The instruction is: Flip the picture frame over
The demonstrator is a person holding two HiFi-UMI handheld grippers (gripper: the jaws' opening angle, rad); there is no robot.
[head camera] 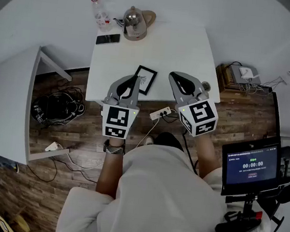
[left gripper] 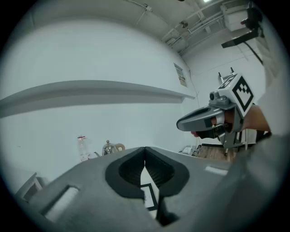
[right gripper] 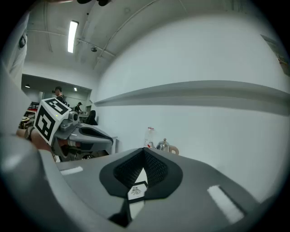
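Table: white, upper centre of the head view; it carries all the small items.
Person: white shirt, bottom centre, both forearms reaching up toward the table's near edge.
Side desk: white, left edge, with a tangle of dark cables on the wood floor beside it.
Screen: lower right on a stand, showing a row of timer digits.
Left gripper: left of centre over the table's near edge. Its own view shows the jaws together at the tips with nothing clamped. In the head view its tips overlap the frame's left corner; contact cannot be told.
Right gripper: right of centre, jaws closed together, holding nothing, just right of the frame.
Picture frame: black border, white mat, small drawing facing up. It lies flat near the table's front edge, between the two grippers, and shows through the slit under the jaws in both gripper views.
Kettle: metal, top centre at the table's far edge.
Bottle: clear, red cap, just left of the kettle.
Phone: dark, lying flat, below the bottle.
Power strip: white, below the table's near edge, between the grippers.
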